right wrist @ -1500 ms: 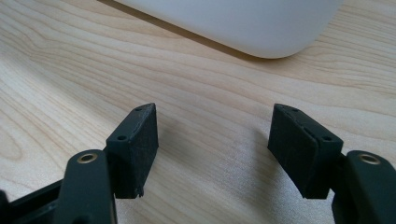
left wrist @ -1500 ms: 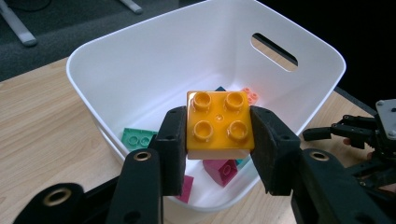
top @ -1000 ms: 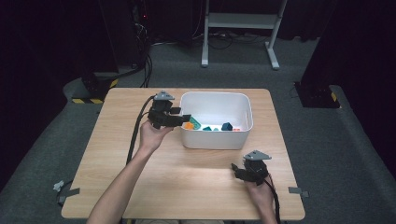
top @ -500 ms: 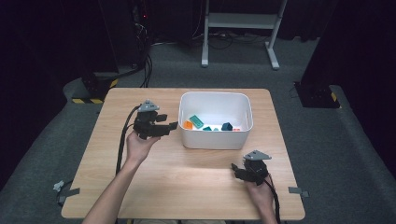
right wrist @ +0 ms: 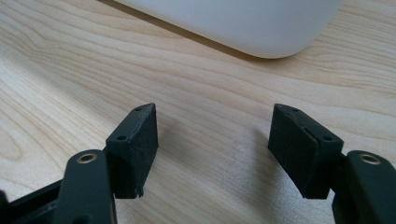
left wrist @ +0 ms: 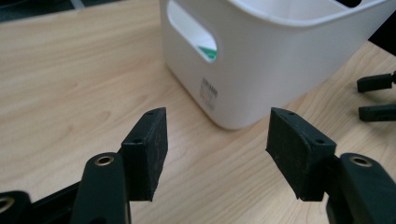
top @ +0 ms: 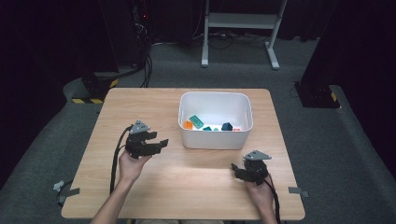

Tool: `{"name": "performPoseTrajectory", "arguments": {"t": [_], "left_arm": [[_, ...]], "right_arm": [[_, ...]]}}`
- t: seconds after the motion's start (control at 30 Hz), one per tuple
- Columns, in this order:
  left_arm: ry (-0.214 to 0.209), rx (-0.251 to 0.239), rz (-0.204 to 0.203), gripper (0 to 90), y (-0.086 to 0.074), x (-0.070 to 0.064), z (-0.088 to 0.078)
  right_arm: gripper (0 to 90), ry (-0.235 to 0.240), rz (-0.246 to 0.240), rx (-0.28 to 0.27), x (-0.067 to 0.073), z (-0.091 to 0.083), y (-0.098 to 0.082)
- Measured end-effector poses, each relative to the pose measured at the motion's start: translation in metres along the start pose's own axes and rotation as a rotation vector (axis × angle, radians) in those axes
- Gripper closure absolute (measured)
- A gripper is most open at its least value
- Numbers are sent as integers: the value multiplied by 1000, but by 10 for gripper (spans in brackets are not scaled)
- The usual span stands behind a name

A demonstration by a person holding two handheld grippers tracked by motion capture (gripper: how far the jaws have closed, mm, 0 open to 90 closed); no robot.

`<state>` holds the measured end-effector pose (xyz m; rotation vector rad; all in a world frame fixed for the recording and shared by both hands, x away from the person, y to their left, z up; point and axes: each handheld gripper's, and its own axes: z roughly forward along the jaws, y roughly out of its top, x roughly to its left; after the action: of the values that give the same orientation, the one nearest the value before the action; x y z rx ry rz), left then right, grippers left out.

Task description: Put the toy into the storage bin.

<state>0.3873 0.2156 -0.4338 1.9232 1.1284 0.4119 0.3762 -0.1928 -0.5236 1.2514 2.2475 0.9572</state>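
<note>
A white plastic bin (top: 215, 139) stands on the wooden table (top: 140, 102). It holds several small coloured pieces, among them an orange one (top: 188, 124), a green one (top: 196, 121) and a dark blue one (top: 227, 126). My left gripper (top: 161, 143) hovers left of the bin and points at it. Its jaws have just been opening and nothing is between them. In the left gripper view the open left gripper (left wrist: 217, 126) faces the bin's handle cut-out (left wrist: 194, 35). My right gripper (top: 235, 170) rests near the table's front right, open and empty. In its own view the right gripper (right wrist: 212, 121) lies over bare wood below the bin (right wrist: 243, 23).
The other gripper's two black jaws (left wrist: 376, 95) show at the right edge of the left gripper view. Cables trail from both grippers toward the table's front edge. A metal stand (top: 238, 32) and dark floor lie beyond the table.
My left gripper has drawn away from the bin's left rim, moving left, nearer and lower, and its jaws have widened. The right gripper has stayed put.
</note>
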Motion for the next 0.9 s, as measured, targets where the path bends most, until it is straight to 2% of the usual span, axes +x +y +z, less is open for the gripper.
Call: {"name": "performPoseTrajectory", "arguments": {"t": [0.3,0.63,0.77,0.9], "left_arm": [[58,51,-39,373,-47,9,7],[133,99,-44,364,-82,15,16],[157,102,-57,359,-91,18,20],[184,64,-41,353,-97,17,22]], "right_arm": [[328,-1,0,0,0,0,0],[328,-1,0,0,0,0,0],[328,-1,0,0,0,0,0],[328,-1,0,0,0,0,0]]}}
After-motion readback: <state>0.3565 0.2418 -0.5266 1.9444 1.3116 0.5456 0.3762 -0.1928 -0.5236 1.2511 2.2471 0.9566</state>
